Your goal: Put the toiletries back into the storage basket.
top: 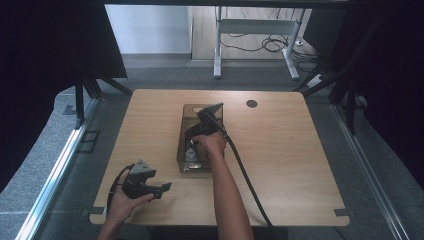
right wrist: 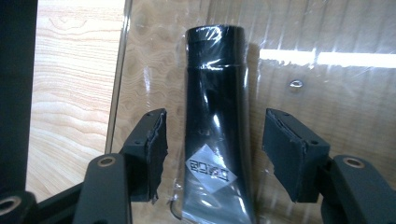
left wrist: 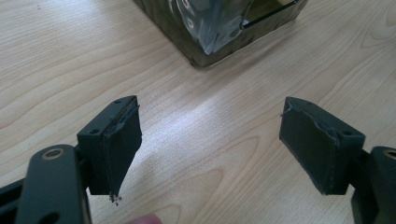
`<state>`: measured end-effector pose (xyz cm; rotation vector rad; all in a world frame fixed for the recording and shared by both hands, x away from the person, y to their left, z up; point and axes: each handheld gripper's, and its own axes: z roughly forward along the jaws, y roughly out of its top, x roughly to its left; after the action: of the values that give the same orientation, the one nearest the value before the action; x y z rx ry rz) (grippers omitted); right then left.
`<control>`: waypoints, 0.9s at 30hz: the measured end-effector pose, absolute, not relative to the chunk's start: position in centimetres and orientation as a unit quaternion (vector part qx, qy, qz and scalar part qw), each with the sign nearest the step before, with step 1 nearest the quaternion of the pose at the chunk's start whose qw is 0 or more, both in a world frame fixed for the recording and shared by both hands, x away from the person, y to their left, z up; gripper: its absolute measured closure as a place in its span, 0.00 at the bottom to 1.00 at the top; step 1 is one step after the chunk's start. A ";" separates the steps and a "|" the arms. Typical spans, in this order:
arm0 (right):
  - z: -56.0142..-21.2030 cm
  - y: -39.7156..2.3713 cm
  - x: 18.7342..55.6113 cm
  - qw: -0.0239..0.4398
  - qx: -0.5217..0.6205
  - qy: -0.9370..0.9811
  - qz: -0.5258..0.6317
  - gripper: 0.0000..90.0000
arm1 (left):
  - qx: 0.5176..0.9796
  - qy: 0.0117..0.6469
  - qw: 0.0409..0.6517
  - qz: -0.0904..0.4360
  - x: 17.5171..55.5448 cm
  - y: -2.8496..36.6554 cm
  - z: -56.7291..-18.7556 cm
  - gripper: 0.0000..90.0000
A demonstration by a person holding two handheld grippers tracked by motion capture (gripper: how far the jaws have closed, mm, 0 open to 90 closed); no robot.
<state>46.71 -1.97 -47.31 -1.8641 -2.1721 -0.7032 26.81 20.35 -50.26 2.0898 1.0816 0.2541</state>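
Bin point(top: 186, 131) first, since everything here sits around it: a smoky see-through box near the middle of the table point(top: 290, 165). From the high view, the right gripper point(top: 192, 146) is down inside the bin, the person's hand on top of it and the cable trailing back toward the table's near edge. The left gripper point(top: 164, 189) rests on the wood well short of the bin, toward the near left corner, pointing roughly at it.

From the left gripper view, the jaws stand wide apart with nothing but bare wood between them; a corner of the bin point(left wrist: 210, 51) lies just ahead, with crinkled clear wrap showing through its wall.

From the right gripper view, a black tube point(right wrist: 217, 126) lies flat on the bin's floor, cap end away from the gripper, crimped flat end nearest, sealed in glossy clear film with a small label low on its body. The right gripper point(right wrist: 215, 154) has its jaws spread on either side of the tube, and neither pad touches it.

My guess is that the tube is light and soft-bodied, and the film will be slick. The firmer upper body just below the cap looks the safest place to pinch; the flat tail would likely fold or slide out.
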 end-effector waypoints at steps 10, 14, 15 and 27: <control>-46.4 -2.3 46.4 0.083 -0.599 -0.759 -0.242 0.47 | 0.819 0.424 0.373 0.102 26.9 20.2 -50.5 0.23; -46.3 -2.4 46.3 0.074 -0.585 -0.769 -0.247 0.47 | 0.820 0.424 0.372 0.102 26.9 20.2 -50.5 0.23; -46.3 -2.4 46.2 0.073 -0.582 -0.771 -0.248 0.47 | 0.819 0.424 0.372 0.103 26.9 20.2 -50.5 0.24; -45.1 -4.1 45.1 0.069 -0.546 -0.788 -0.277 0.47 | 0.824 0.423 0.364 0.104 27.0 20.0 -50.7 0.24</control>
<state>45.11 -4.09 -45.12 -1.6436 -2.3715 -0.8344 26.98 19.97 -50.66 2.1190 1.0876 0.2676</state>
